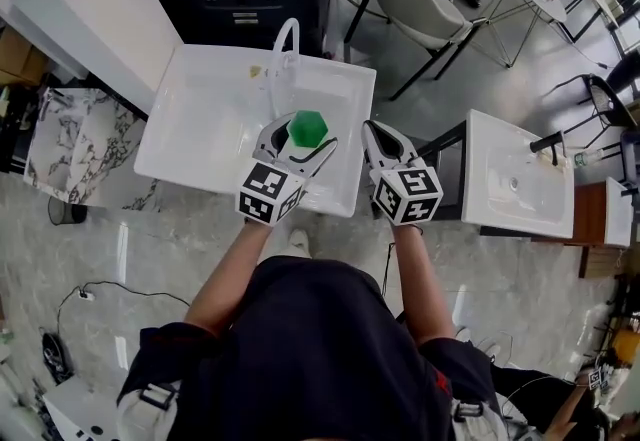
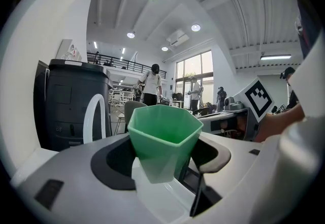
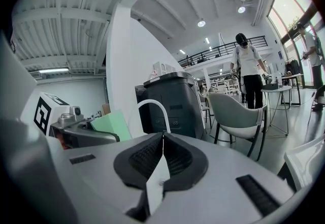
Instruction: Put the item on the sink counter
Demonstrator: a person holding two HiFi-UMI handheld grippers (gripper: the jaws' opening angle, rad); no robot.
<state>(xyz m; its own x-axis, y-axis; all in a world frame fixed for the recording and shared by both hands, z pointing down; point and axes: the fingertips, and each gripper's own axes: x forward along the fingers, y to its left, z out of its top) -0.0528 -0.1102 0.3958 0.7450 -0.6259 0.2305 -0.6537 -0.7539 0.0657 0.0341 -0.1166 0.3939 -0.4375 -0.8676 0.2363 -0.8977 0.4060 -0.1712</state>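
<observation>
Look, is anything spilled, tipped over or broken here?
Nothing stands out. The green cup sits upright between the jaws of the left gripper, above the white sink, with no spill showing. The right gripper is shut and empty.

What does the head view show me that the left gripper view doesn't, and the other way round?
Only the head view: the white sink from above, with the green cup held over its right half, and a second sink further right. Only the left gripper view: the cup's open top, empty inside, the jaws pressed against its sides, and people standing far behind. Both: the cup in the left hand-held gripper, the curved tap and the right hand-held gripper.
</observation>
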